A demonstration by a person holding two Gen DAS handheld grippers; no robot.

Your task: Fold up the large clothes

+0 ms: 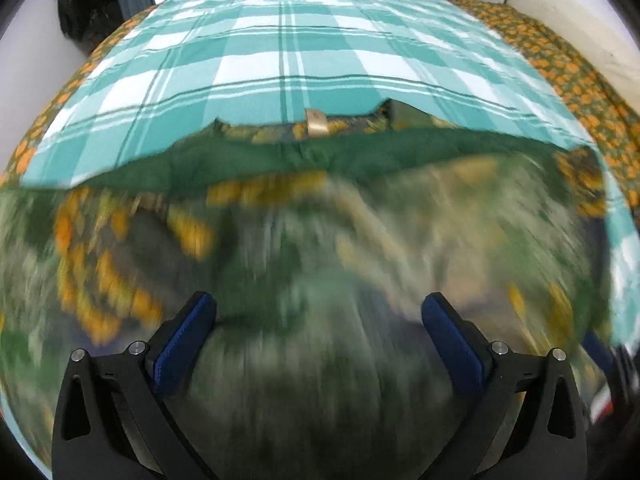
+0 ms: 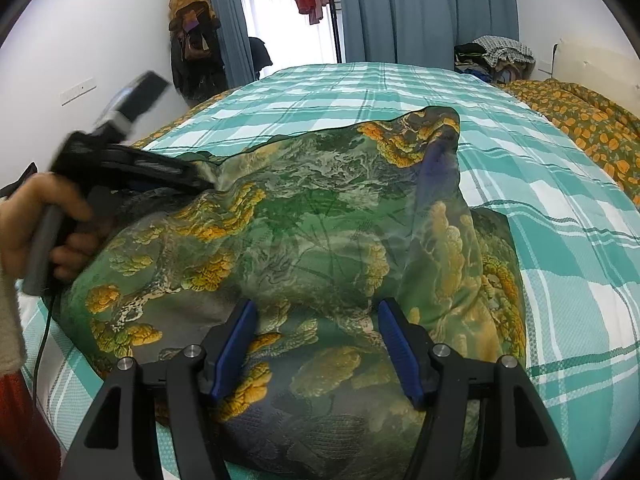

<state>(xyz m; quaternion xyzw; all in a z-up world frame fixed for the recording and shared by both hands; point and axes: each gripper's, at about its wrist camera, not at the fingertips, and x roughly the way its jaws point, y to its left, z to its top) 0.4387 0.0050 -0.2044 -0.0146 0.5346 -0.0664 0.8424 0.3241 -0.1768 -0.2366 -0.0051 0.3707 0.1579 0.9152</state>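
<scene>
Grippers: two, the left gripper [image 1: 319,308] and the right gripper [image 2: 316,320], each with two blue-padded fingers [image 2: 394,344]
Hands: one, the left hand [image 2: 44,224] at the left edge of the right wrist view
Printed green and orange garments: one, the garment [image 2: 300,232] at centre frame
Checked teal and white bedcovers: one, the bedcover [image 2: 560,216]
Orange-patterned quilts: one, the quilt [image 2: 576,116] at the right edge
Blue curtains: two panels, the curtain [image 2: 420,8] along the top
Heaps of clothes: one, the heap [image 2: 496,56] at upper right
Hanging red clothes: a few; the exact count cannot be told
</scene>
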